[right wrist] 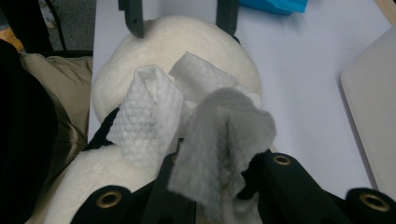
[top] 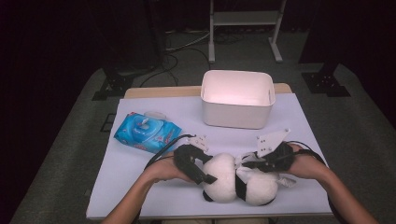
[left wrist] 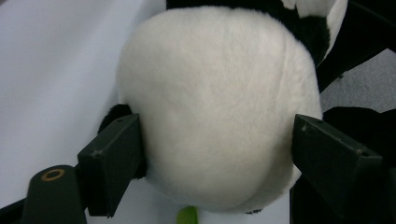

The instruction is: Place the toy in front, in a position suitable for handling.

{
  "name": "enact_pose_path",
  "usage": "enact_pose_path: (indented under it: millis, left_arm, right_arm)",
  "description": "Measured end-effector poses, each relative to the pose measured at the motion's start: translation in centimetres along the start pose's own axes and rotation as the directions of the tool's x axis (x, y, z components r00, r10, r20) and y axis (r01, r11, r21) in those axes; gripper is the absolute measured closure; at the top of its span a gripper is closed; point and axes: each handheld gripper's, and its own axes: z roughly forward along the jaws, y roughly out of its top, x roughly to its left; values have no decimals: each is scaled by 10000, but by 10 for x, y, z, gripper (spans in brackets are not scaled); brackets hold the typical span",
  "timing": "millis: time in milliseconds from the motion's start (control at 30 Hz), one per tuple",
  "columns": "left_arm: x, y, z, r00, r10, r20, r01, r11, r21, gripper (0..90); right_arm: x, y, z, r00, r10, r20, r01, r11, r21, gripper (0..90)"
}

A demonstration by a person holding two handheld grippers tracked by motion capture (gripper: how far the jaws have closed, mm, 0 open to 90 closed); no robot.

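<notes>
High view first: the left gripper (top: 208, 173) sits at about seven o'clock on the table, its jaws set wide on either side of the white head of the plush panda (top: 236, 183). Left gripper view confirms it: both black pads stand against the fur, one at nine o'clock and one at three o'clock of the round head (left wrist: 215, 112), pressing it lightly at most; the clamp looks slack rather than firm. The right gripper (top: 250, 164) comes in from four o'clock, its jaws drawn together on a crumpled white wipe (top: 246, 158). In the right gripper view the wipe (right wrist: 205, 135) bunches up out of the closed jaws in two folds and lies on the panda's fur (right wrist: 140, 51) near the black band at its neck; the left gripper's jaw tips show at twelve o'clock, on either side of the head.

The panda lies on its side at the near edge of the white table cover (top: 299, 121), at six o'clock, head to the left and body to the right, with black limbs underneath. A hand (top: 161, 170) holds the left gripper and another hand (top: 306, 165) the right, forearms entering from the bottom edge. Farther out, a blue pack of wet wipes (top: 147, 132) lies at ten o'clock, well apart from the toy. A white plastic bin (top: 237, 114) stands at twelve o'clock near the far edge
</notes>
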Motion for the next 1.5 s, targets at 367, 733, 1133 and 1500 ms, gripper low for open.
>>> enact_pose_path:
  millis: [367, 733, 1133, 1500]
  left_arm:
    - [9, 16, 9, 9997, -174, 152, 169, 9993, 332, 34]
    - [16, 17, 33, 9818, -580, 1807, 518, 9979, 389, 67]
    - [22, 34, 10, 9968, 216, 764, -208, 9997, -101, 320]
    - [16, 64, -18, 9798, 1564, -1244, -1537, 9876, 315, 328]
  right_arm:
    - [17, -10, -7, 9996, -296, -8, 295, 9985, -460, 796]
    - [20, -11, -10, 9989, -449, -132, 442, 9977, -523, 793]
    - [2, -1, -18, 9990, -320, 316, 333, 9985, -438, 792]
    - [-25, 19, -25, 9955, -267, 905, 288, 9993, -224, 791]
